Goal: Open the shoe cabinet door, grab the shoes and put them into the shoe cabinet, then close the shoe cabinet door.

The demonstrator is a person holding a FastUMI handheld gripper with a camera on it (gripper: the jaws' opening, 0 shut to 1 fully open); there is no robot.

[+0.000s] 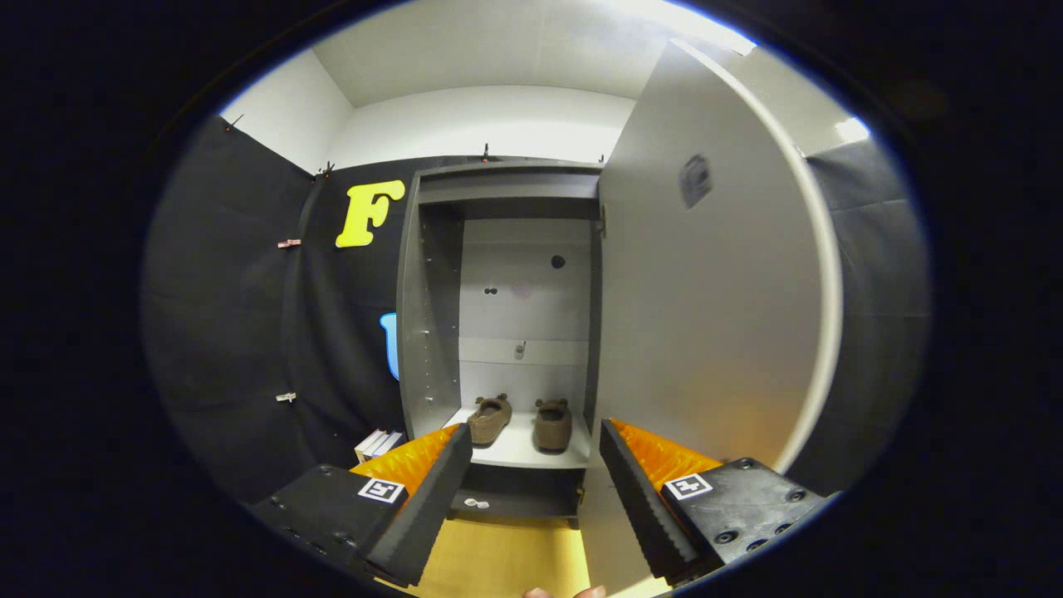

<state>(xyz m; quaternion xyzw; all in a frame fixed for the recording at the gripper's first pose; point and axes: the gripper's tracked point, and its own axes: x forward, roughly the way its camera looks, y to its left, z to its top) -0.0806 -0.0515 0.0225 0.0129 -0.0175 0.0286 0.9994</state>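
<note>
Swinging door (706, 332) looks light, rigid; push its free edge. Tool (536, 490) open, empty; shoes (521, 422) shelved.

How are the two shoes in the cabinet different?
The left shoe is turned at an angle; the right shoe points straight back. The left shoe lies just beyond the left finger's tip; the right shoe sits nearer the open door. Both are brown and share one shelf. The gripper is open, holding nothing.

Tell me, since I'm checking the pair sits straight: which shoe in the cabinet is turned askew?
The left brown fuzzy slipper, angled toward the cabinet's left wall; the right brown fuzzy slipper points straight back. The open tongs hold nothing.
</note>
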